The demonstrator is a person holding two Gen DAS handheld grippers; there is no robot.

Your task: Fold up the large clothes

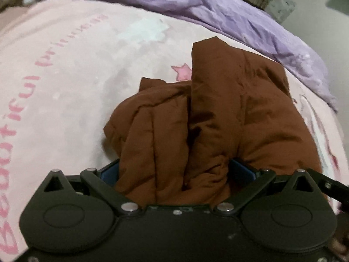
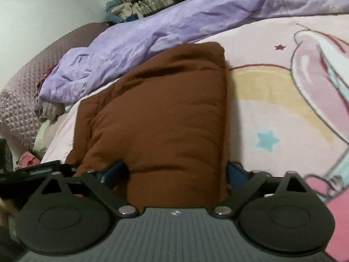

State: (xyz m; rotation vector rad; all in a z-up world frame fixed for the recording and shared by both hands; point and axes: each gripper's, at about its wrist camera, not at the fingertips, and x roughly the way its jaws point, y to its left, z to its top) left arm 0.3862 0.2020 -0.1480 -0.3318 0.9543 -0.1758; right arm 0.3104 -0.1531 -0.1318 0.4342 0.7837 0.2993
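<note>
Bunching up between the left gripper's [image 1: 174, 172] wide-set blue pads [image 1: 242, 171], the padded brown quilted jacket [image 1: 213, 118] lies on the pink printed bedsheet [image 1: 65, 83], near the crumpled lilac duvet [image 1: 218, 15] along its far edge. From the right wrist, the jacket [image 2: 165, 118] sits between the right gripper's [image 2: 174, 172] jaws, spread wide.

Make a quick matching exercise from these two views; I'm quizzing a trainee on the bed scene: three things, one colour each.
Things:
1. padded garment
2. crumpled quilt
3. printed sheet

Colours:
a. pale pink
b. brown
c. lilac

Pairs: 1-b, 2-c, 3-a
</note>
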